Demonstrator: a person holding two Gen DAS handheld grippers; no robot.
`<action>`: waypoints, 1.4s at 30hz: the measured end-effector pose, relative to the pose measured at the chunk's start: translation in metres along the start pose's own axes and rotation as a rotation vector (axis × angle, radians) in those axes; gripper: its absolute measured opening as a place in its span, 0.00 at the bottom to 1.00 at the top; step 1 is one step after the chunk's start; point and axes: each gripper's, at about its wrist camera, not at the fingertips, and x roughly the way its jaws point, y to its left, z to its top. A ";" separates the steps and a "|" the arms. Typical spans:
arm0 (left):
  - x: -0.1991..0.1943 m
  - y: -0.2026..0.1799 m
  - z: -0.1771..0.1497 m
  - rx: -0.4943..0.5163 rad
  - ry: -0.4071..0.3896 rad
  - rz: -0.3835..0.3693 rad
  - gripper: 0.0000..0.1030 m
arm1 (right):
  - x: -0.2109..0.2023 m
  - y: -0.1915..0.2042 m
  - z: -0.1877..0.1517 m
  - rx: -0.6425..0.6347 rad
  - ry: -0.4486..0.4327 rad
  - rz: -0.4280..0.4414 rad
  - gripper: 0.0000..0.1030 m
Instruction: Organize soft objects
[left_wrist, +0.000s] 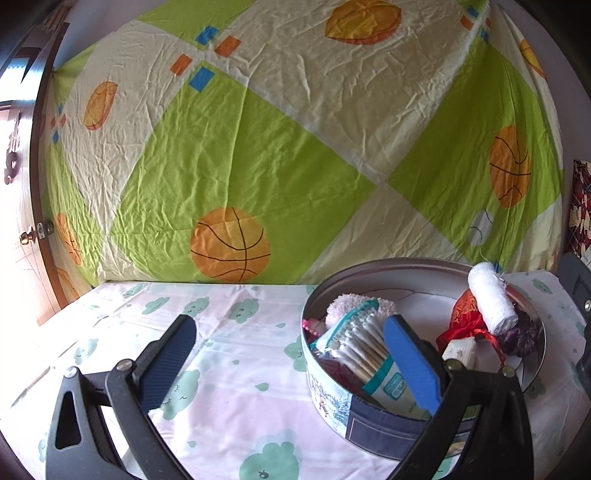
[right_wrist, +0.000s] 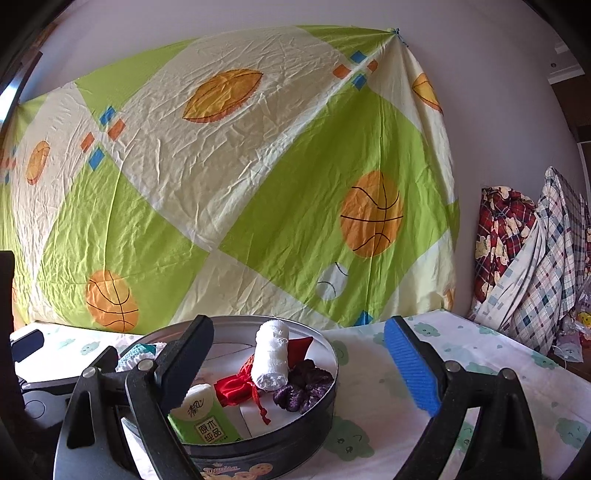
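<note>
The right gripper (right_wrist: 299, 369) is standing wide open, holding nothing. In its own view its black finger (right_wrist: 186, 360) is reaching over the near left rim of the tin (right_wrist: 280, 448), while its blue-padded finger (right_wrist: 412, 367) is hanging over the tablecloth (right_wrist: 480, 369) to the right, outside the tin. Whether the black finger is touching the rim cannot be told.

The left gripper (left_wrist: 291, 365) is also spread wide and empty. In its view the black finger (left_wrist: 170, 360) is sitting over bare cloth at lower left, and the blue-padded finger (left_wrist: 412, 363) is crossing in front of the tin's contents at lower right; contact there cannot be told.

The tin is standing open on the cloud-print tablecloth, low in both frames. Inside it a white gauze roll (right_wrist: 272, 356) is lying tilted on top, leaning on a red pouch (right_wrist: 236, 387) with a red cord and touching a purple scrunchie (right_wrist: 303, 384) to its right. A green tissue pack (right_wrist: 205, 417) is propped at the near left. In the left view a pack of cotton swabs (left_wrist: 364, 349) is leaning along the tin's left side, with a pink fluffy piece (left_wrist: 345, 304) behind it.

A basketball-print sheet (right_wrist: 240, 184) is hanging on the wall behind, and plaid bedding (right_wrist: 532, 258) is piled at the right edge.
</note>
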 end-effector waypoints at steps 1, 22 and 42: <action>-0.002 0.000 -0.001 0.004 -0.005 0.003 1.00 | -0.003 0.000 0.000 0.002 -0.002 0.000 0.92; -0.034 0.014 -0.012 -0.011 -0.061 -0.036 1.00 | -0.047 0.002 0.001 0.000 -0.126 -0.021 0.97; -0.035 0.014 -0.013 -0.013 -0.049 -0.041 1.00 | -0.048 0.002 0.000 -0.009 -0.130 -0.021 0.97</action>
